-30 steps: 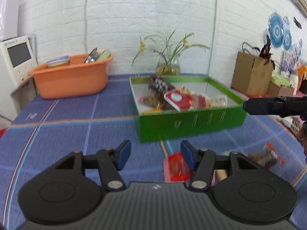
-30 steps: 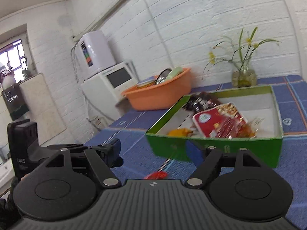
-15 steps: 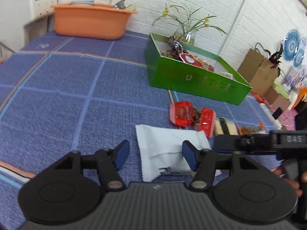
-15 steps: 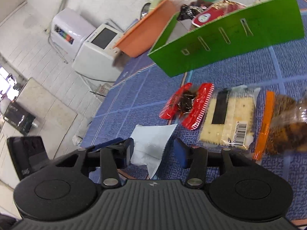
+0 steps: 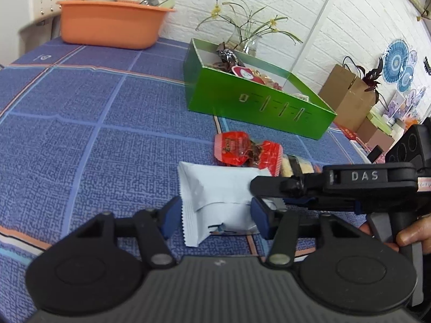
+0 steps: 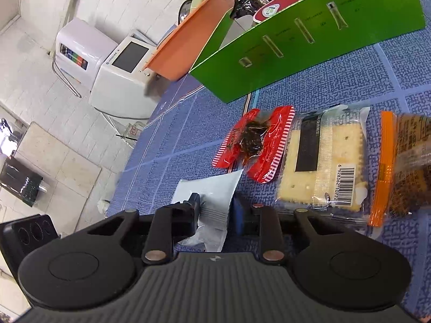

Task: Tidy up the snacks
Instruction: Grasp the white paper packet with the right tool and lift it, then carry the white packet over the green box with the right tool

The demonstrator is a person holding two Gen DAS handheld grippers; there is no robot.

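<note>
The white snack packet (image 5: 218, 193) lies flat on the blue tablecloth (image 5: 80, 134), near the cameras and in front of the green box (image 5: 258, 105). It appears light, soft and air-filled, with a slick film; grip at a crimped seam or across the narrow body, with light pressure, as the contents may crush.

The left gripper (image 5: 215, 215) has just been closing; its blue pads sit against the two sides of the packet's near end. The right gripper (image 6: 215, 210) has also been closing and pinches the packet's right edge.

Further right lie a red wrapper (image 6: 256, 145), a cracker pack (image 6: 326, 161) and an orange-edged bag (image 6: 404, 161).

The green box already holds a dark wrapper and a red-lidded pack. The orange tub (image 5: 110, 24), far left, holds what look like metal utensils.
</note>
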